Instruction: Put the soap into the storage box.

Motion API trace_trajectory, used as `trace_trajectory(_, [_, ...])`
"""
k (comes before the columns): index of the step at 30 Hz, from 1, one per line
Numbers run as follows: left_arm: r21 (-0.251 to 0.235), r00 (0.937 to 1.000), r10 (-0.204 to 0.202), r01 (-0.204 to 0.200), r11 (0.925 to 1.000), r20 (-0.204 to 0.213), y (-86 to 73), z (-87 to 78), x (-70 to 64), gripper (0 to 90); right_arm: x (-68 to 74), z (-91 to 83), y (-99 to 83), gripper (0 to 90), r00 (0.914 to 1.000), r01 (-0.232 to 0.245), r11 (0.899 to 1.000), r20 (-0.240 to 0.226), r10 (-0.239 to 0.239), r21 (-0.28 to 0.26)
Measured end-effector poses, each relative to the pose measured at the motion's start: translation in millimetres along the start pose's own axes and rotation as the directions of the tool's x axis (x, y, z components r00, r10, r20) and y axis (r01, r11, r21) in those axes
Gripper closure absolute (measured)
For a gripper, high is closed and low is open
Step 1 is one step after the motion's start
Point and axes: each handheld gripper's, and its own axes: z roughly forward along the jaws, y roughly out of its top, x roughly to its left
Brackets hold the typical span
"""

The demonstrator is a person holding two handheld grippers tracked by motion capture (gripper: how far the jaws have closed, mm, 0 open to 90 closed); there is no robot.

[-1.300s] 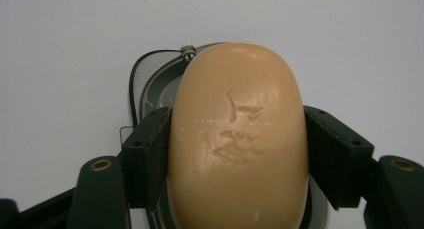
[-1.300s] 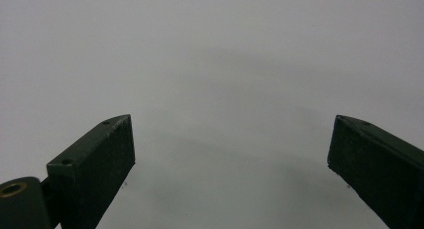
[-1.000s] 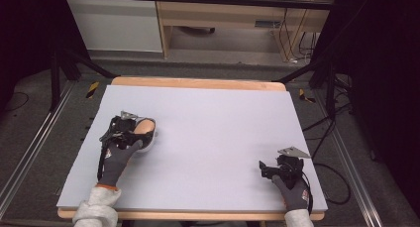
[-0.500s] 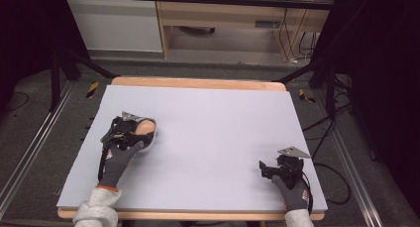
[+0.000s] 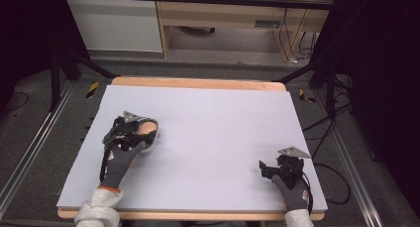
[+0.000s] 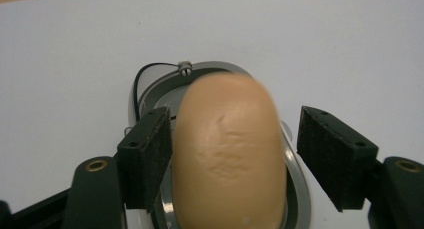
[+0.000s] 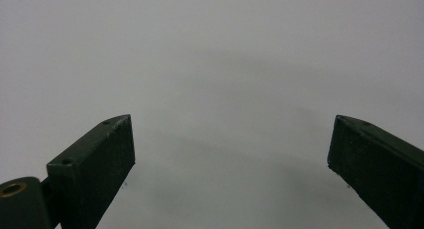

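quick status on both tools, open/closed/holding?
Left tool: open, jaws either side of the tan bread roll on a small metal dish; one pad touches it, the other stands clear.
Right tool: open, holding nothing, over the white table.

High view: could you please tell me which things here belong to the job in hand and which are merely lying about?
In the job:
- tan bread roll, between the left gripper's open jaws
- small round dish under the roll

Lying about:
- right gripper, open over bare table, holding nothing
- cabinet and cables on the floor beyond the table
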Motion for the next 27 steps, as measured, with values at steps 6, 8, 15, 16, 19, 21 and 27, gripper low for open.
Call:
trace_trajectory(6, [-0.004, 1.0, 0.002, -0.002, 1.0, 0.003, 0.5, -0.7, -2.1, 29.5, 0.1, -0.1, 0.0, 5.2, 1.0, 0.001, 1.0, 0.0, -0.001, 0.0])
trace_trajectory(8, [-0.002, 0.9999, 0.008, -0.008, 1.0, 0.007, 0.6, -1.7, -2.2, 29.7, 0.1, -0.1, 0.0, 5.2, 1.0, 0.0, 1.0, 0.001, 0.0, -0.001])
trace_trajectory(15, [-0.029, 0.999, 0.023, -0.022, 0.9993, 0.039, 0.7, -9.3, -7.1, 30.6, -0.3, -0.5, 0.0, 5.2, 1.0, 0.0, 1.0, 0.004, 0.0, -0.004])
trace_trajectory(16, [-0.029, 0.9987, 0.025, -0.023, 0.9993, 0.044, 0.5, -10.3, -8.0, 30.7, -0.4, -0.8, 0.0, 5.2, 1.0, 0.001, 1.0, 0.005, -0.001, -0.004])
trace_trajectory(19, [-0.036, 0.9968, 0.033, -0.03, 0.9989, 0.072, -2.3, -14.1, -11.0, 31.3, -0.8, -1.1, -0.1, 5.2, 1.0, 0.001, 1.0, 0.006, -0.001, -0.008])
trace_trajectory(21, [-0.038, 0.9958, 0.038, -0.035, 0.9986, 0.083, -5.5, -16.8, -13.0, 31.5, -0.7, -1.5, 0.0, 5.2, 1.0, -0.006, 1.0, 0.005, 0.006, -0.006])
trace_trajectory(27, [-0.043, 0.9917, 0.049, -0.044, 0.9981, 0.119, -20.1, -22.9, -20.1, 32.0, -1.1, -2.3, -0.2, 5.2, 0.9999, -0.011, 1.0, 0.006, 0.011, -0.006])
